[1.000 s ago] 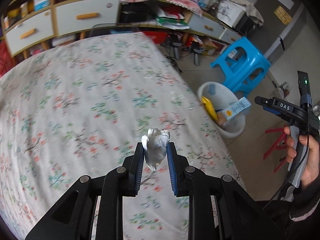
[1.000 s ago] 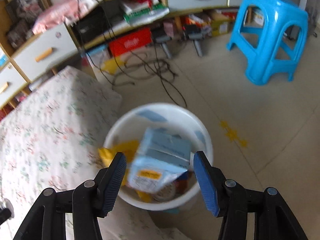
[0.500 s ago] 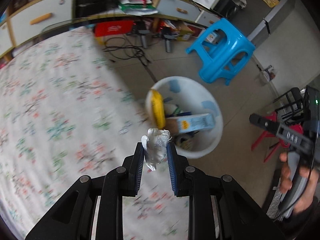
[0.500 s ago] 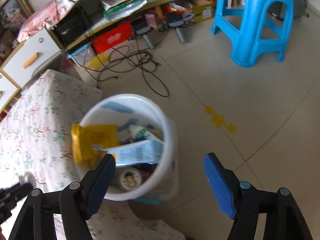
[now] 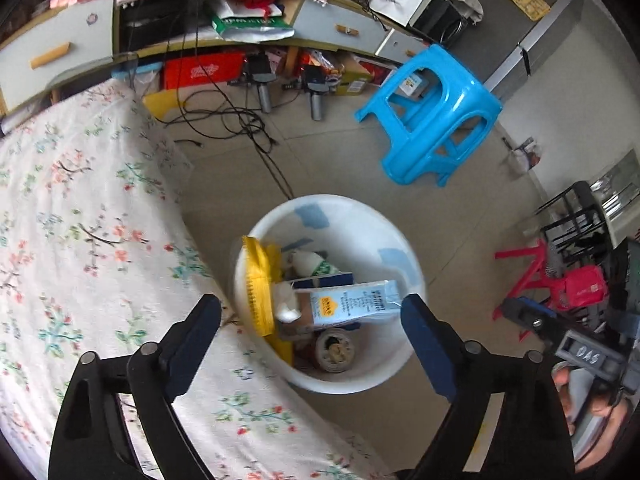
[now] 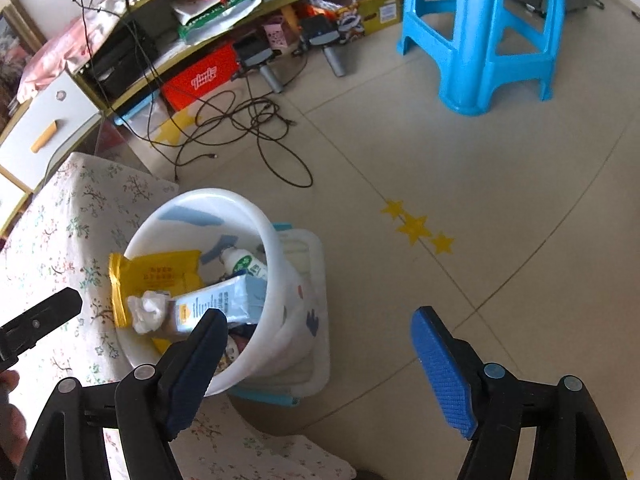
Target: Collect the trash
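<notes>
**Now: wad in bin, both tongs empty**

Left gripper [image 5: 310,322] above bin [image 5: 384,216], jaws opening wide, nothing between; wad [image 6: 147,310] lies inside bin beside carton [image 6: 224,304]; right gripper [image 6: 320,360] spread, empty, off bin's floor side. Risks, judged: pile stands high, so wad may roll over rim; gripper swinging back may clip rim, tipping bin.

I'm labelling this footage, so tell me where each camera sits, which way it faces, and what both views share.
Left wrist: on the left tongs, looking steeply down over the round white plastic bin; its jaws are opening, nothing between them; the right tongs and hand show at right.
Right wrist: on the right tongs, looking down at the floor beside the bin; open and empty.
Shared: bin, floral bedspread, blue plastic stool.
</notes>
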A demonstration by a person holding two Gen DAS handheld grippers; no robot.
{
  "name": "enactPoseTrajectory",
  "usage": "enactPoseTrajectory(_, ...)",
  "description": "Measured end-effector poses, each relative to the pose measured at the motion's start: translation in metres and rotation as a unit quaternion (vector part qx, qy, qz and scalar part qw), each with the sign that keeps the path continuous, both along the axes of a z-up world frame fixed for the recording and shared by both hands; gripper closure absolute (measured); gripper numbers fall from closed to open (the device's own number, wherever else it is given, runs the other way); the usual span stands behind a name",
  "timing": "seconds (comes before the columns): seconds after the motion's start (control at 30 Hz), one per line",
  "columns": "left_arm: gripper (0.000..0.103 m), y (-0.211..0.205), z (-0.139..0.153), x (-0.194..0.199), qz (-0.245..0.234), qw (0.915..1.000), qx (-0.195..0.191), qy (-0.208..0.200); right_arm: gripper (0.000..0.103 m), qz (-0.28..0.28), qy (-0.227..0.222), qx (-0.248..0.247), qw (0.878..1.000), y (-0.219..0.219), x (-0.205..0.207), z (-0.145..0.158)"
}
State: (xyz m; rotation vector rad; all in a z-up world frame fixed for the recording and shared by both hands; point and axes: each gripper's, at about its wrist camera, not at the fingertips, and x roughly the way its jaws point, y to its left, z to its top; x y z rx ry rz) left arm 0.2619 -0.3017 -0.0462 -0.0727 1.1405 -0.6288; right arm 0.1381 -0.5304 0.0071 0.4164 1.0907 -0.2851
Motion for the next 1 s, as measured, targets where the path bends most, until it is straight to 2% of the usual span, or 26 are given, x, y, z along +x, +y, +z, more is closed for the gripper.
enactPoseTrajectory(0.03, 0.0, 0.003, 0.001, -0.002, 0.003, 1.0, 0.007, -0.006, 0.023, -0.001, -0.001, 0.0, 1.0, 0.001, 0.0, 0.001)
enactPoseTrajectory(0.2, 0.0, 0.027, 0.003, -0.011, 0.018, 0.9998, 0.009, 0.002, 0.023, -0.001, -0.002, -0.01, 1.0, 0.007, -0.001, 0.004)
enactPoseTrajectory(0.47, 0.0, 0.089, 0.02, -0.05, 0.047, 0.9977, 0.047, -0.012, 0.018, 0.031, 0.0, -0.031, 0.999, 0.049, -0.001, 0.01)
enactPoseTrajectory(0.53, 0.0, 0.104, 0.026, -0.065, 0.05, 0.9967, 0.061, -0.016, 0.014, 0.041, 0.001, -0.026, 0.999, 0.063, -0.003, 0.01)
enactPoseTrajectory(0.63, 0.0, 0.124, 0.037, -0.091, 0.052, 0.9956, 0.074, -0.027, 0.014, 0.066, 0.007, -0.001, 0.998, 0.088, -0.006, 0.01)
enactPoseTrajectory(0.83, 0.0, 0.159, 0.055, -0.14, 0.053, 0.9912, 0.104, -0.063, 0.013, 0.093, -0.004, 0.001, 0.996, 0.131, -0.019, 0.032)
enactPoseTrajectory(1.0, 0.0, 0.187, 0.068, -0.171, 0.087, 0.9886, 0.095, -0.077, 0.011, 0.115, -0.029, -0.01, 0.993, 0.165, -0.045, 0.056)
